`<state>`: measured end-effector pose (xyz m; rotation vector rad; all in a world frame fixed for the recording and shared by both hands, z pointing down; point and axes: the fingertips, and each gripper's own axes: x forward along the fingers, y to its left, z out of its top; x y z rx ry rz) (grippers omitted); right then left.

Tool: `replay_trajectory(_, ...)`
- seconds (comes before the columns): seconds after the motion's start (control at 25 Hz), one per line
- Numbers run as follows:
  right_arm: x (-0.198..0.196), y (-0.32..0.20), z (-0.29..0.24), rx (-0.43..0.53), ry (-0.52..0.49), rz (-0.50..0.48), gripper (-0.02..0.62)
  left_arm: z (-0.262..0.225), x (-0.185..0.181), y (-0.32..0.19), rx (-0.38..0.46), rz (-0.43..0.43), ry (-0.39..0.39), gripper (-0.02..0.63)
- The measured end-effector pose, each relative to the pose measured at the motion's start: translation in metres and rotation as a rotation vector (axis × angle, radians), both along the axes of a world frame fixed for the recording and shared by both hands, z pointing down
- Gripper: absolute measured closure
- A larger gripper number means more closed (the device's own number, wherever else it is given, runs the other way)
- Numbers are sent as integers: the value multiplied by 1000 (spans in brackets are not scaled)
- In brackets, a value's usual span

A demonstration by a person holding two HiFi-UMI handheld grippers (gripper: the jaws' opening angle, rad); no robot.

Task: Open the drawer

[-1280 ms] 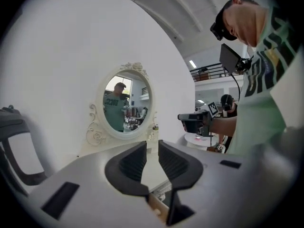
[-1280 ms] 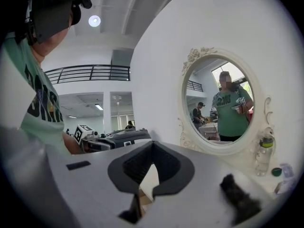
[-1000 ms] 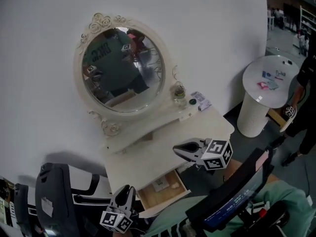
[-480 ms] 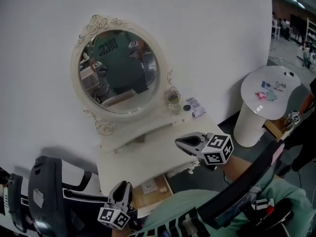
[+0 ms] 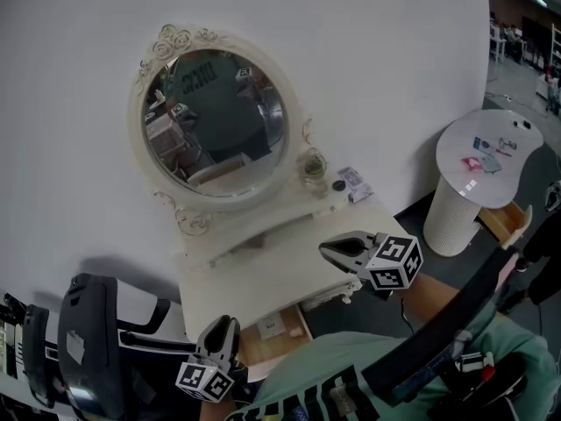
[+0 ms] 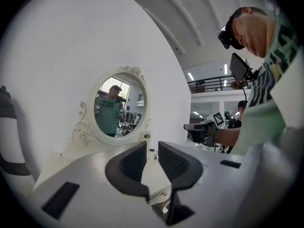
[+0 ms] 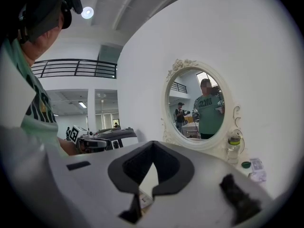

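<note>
Bright ceiling lamp (image 7: 87, 12) overhead; fisheye edges curve and darken.

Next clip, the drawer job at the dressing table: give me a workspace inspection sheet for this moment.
Surface: white dressing table, front of the top bare, oval mirror at the back.
Job's things: drawer under the top is pulled out, with a small card inside; the person's shirt hides part of it.
Clutter: glass jar, dark lid and printed packet on the shelf beside the mirror.
Grippers: left gripper jaws apart, empty; right gripper jaws together, empty; neither grips the drawer.
Cables: nothing seen.
Surroundings: black object, perhaps a chair, at left; round side table at right.
</note>
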<state>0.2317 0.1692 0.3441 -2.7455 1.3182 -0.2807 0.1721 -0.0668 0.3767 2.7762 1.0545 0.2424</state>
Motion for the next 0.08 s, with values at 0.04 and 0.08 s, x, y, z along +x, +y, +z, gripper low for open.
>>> replay_trajectory(0.04,-1,0,1,1,-4,1,588,1,-1,0,2,2,-3,525)
replay_trajectory(0.08,-1,-1,3,2,-8,3,588,1,-1,-1,4,4,-6,525)
